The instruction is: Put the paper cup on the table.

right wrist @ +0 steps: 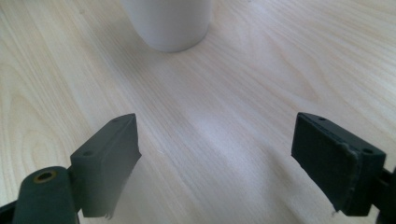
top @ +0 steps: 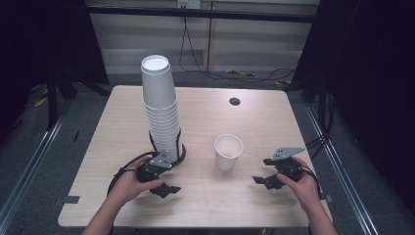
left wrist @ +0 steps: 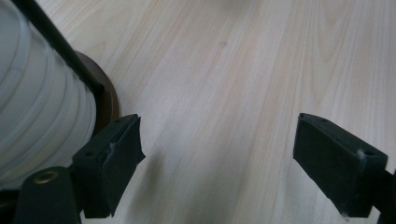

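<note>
pale wood table on grey floor, dark curtains around

Both forearms come in from the bottom edge. The left hand grips the black two-jaw left claw, the right hand grips the black two-jaw right claw with a grey three-cornered plate on top. Both claws hang low with jaws spread wide, nothing between them.
</note>
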The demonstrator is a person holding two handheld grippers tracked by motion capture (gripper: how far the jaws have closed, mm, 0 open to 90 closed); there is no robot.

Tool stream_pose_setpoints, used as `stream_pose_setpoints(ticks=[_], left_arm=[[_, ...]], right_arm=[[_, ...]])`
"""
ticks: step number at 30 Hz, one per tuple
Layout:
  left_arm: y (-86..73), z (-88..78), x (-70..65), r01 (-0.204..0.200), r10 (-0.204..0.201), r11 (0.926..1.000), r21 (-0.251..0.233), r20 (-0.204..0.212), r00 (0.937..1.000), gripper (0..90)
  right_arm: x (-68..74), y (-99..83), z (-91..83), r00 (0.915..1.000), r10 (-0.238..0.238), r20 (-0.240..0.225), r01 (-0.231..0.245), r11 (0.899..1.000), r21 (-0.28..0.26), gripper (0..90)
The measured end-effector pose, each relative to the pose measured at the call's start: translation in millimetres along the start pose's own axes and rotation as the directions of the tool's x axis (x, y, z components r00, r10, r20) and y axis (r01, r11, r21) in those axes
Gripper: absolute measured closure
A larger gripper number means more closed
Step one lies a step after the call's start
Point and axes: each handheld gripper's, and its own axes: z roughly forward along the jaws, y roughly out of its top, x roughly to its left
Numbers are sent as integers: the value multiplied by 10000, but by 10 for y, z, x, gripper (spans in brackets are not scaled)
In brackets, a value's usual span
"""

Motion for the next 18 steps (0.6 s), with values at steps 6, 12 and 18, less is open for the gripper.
stream_pose_setpoints(ticks=[6,12,18], left_arm=[[-109,-21,37,182,-184,9997,-134,-117,9998,154],[-230,-70,70,477,-481,9987,-166,-264,9985,155],[-387,-111,106,596,-607,9980,-228,-490,9970,155]], right_arm=[[-4,-90,-4,9997,186,138,-187,9998,15,148],[5,-164,1,9994,229,273,-233,9996,137,148],[6,-212,3,9993,205,298,-211,9996,181,148]])
